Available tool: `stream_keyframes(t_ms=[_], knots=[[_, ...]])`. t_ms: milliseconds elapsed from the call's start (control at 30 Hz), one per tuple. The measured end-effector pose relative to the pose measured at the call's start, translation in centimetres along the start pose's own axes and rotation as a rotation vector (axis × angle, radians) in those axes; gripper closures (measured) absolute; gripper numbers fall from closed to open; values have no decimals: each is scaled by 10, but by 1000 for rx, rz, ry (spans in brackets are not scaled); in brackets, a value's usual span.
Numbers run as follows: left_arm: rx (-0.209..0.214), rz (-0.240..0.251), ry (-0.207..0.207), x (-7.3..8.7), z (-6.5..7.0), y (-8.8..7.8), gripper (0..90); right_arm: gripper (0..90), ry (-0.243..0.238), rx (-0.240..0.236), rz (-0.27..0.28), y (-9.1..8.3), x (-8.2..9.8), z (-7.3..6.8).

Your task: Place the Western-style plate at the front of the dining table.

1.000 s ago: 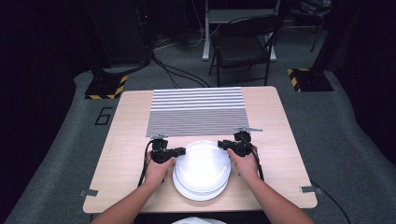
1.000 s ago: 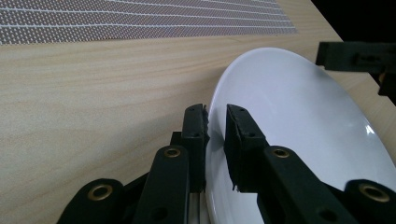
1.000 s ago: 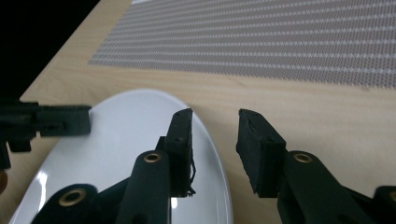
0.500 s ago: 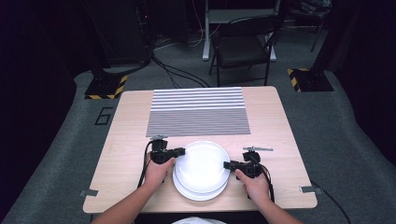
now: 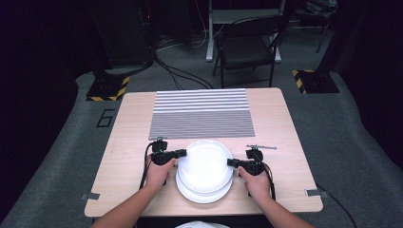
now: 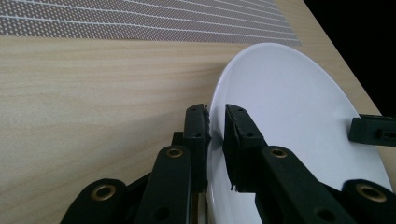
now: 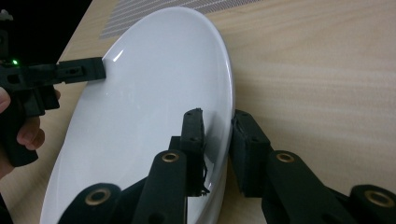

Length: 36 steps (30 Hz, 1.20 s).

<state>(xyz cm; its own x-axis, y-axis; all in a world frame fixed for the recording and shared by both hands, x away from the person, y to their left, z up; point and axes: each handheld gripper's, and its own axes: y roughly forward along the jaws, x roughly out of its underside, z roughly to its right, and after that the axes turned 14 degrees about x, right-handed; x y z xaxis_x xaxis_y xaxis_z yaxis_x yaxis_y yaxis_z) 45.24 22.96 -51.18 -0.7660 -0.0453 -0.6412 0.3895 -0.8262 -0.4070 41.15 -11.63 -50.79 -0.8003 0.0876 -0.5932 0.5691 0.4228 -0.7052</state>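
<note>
A wooden table [image 5: 128, 142] carries a striped grey mat [image 5: 202, 113] on its far half and a stack of two white plates on the near half. The top plate [image 5: 205, 165] sits slightly farther from the person than the lower plate [image 5: 204, 194], of which just a near crescent shows beneath it in the high view. The left gripper [image 5: 180, 153] reaches in from the left, and in the left gripper view its jaws straddle the top plate's rim, one jaw outside and one over the white face; a narrow gap remains around the rim there, so firm contact is hard to confirm, though the jaws look closed on the plate. The right gripper [image 5: 231, 163] meets the opposite edge, and in the right gripper view its jaws likewise sit on either side of the rim, the inner jaw mirrored in the glossy surface. Each gripper view also catches the tip of the other gripper at the far rim. Whether the top plate is lifted off the lower one cannot be told. A thin small object [image 5: 261, 147] lies on the wood just beyond the right gripper, too small to identify. The person's left hand [image 5: 159, 172] and right hand [image 5: 259, 183] wrap the gripper handles, forearms cut off by the bottom edge. Beyond the table a dark folding chair [image 5: 247, 45] stands in dim surroundings where little detail can be made out.
</note>
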Motion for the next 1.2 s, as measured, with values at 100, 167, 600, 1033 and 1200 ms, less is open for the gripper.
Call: stream_keyframes(t_ms=[100,167,600,1033,1200], knots=[[-1,7,3,-3,-3,-1,796,767,3,1,7,4,-5,0],[-7,18,-2,-8,-6,-4,798,776,16,-5,16,10,-12,-1],[-6,85,-27,-29,-18,-3,815,773,16,13,66,38,-48,-2],[-4,105,-51,-25,-23,-1,813,737,15,24,76,46,-50,-3],[-11,106,-46,-25,-22,-1,813,717,8,17,68,45,-48,-2]])
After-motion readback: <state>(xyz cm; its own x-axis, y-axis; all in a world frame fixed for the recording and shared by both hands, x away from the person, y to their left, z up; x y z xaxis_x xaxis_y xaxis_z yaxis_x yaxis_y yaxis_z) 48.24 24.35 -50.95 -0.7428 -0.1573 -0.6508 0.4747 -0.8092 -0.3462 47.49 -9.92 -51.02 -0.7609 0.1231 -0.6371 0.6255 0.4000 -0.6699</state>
